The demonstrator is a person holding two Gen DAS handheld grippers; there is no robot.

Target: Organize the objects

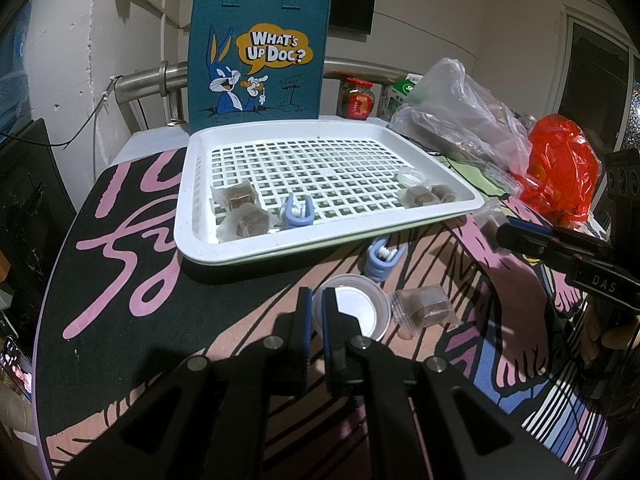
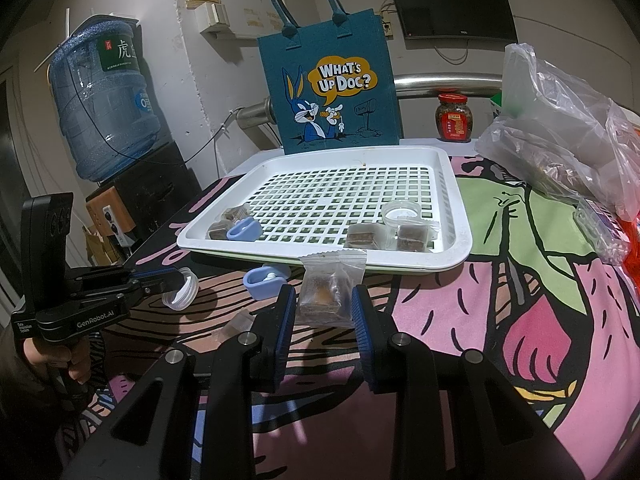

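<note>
A white perforated tray point(image 1: 400, 220) point(image 2: 460, 248) holds several wrapped brown cubes point(image 1: 240, 196) point(image 2: 362, 236), a blue clip point(image 1: 297, 212) point(image 2: 243, 230) and a small clear cup point(image 2: 401, 213). My left gripper point(image 1: 317, 308) is shut on the rim of a clear plastic cup point(image 1: 360, 312), also shown in the right wrist view point(image 2: 182, 288). My right gripper point(image 2: 325, 306) is shut on a wrapped brown cube point(image 2: 326, 292) and holds it just before the tray's front edge. A second blue clip point(image 1: 382, 260) point(image 2: 264, 282) and another wrapped cube point(image 1: 426, 306) lie on the mat.
A blue Bugs Bunny tote bag point(image 1: 260, 56) point(image 2: 332, 92) stands behind the tray. A clear plastic bag point(image 1: 460, 120) point(image 2: 560, 140), a red bag point(image 1: 564, 168) and a red-lidded jar point(image 2: 454, 118) are at the right. A water jug point(image 2: 104, 100) stands far left.
</note>
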